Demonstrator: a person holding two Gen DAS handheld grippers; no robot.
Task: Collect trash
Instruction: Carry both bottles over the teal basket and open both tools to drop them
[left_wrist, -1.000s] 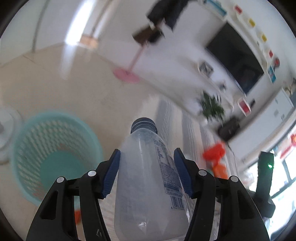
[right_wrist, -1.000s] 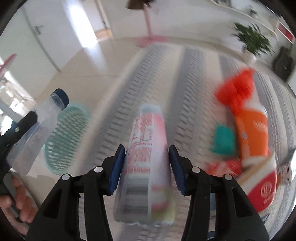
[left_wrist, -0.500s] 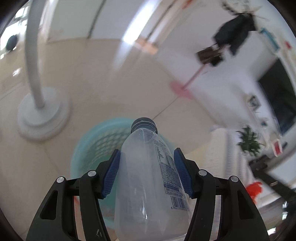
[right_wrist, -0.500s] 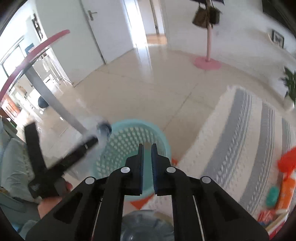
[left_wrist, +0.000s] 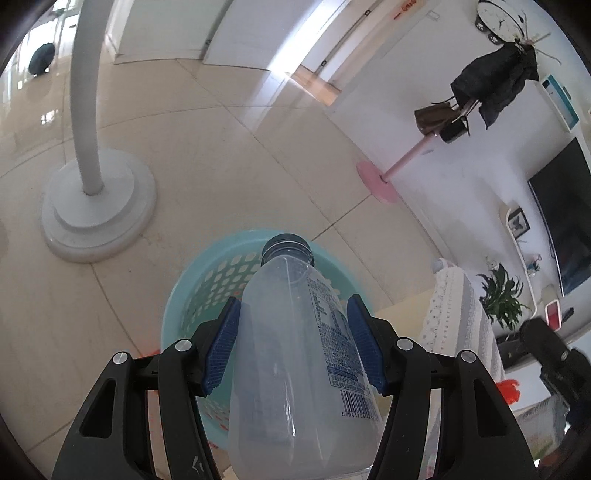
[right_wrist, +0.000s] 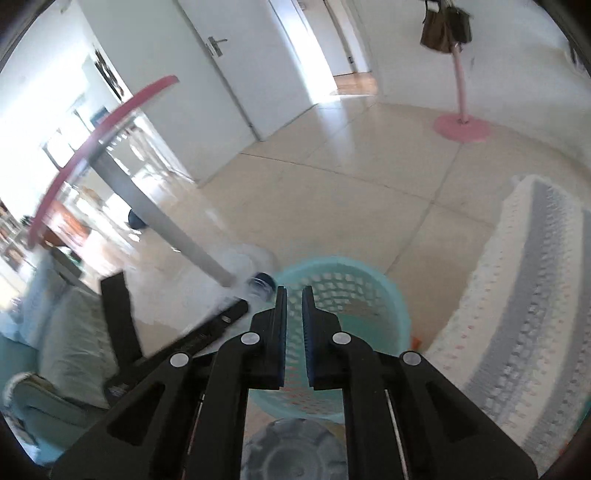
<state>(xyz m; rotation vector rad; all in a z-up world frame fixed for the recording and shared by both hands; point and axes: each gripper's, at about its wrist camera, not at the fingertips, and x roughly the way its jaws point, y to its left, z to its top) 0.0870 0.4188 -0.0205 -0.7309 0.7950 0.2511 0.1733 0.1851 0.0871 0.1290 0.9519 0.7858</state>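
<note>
1. There are two tools. The left tool (left_wrist: 293, 341) squeezes one clear bottle (left_wrist: 299, 369) between its blue pads (left_wrist: 221, 350).
2. The right tool (right_wrist: 294, 332) is closed, with its pads almost together and nothing between them.
3. There is one bin (left_wrist: 192, 291). It is light blue-green with many little holes in its wall, and it stands on the floor (left_wrist: 221, 155).
4. In the left view the bottle points down over the open bin. Its dark cap (left_wrist: 288, 247) shows in front of the bin's far rim.
5. The bottle has a label with tiny print and a bar code (left_wrist: 356, 402). The digits under it start with 6 94170, and the rest cannot be read.
6. In the right view the bin (right_wrist: 384, 295) sits just past the closed tool. The left tool (right_wrist: 207, 332) and the bottle's cap (right_wrist: 263, 281) show blurry at the bin's left rim.
7. One grey, round thing (right_wrist: 295, 450) shows blurry at the bottom of the right view, under the tool. What it is cannot be told.
8. One striped white and grey cloth (right_wrist: 535, 314) lies just to the right of the bin.
9. One white stand (left_wrist: 98, 199) rests on the floor to the left of the bin.
10. One pink coat rack (left_wrist: 406, 162) stands far back by the wall, with a dark coat (left_wrist: 495, 77) and a brown bag (left_wrist: 432, 114) on it.
</note>
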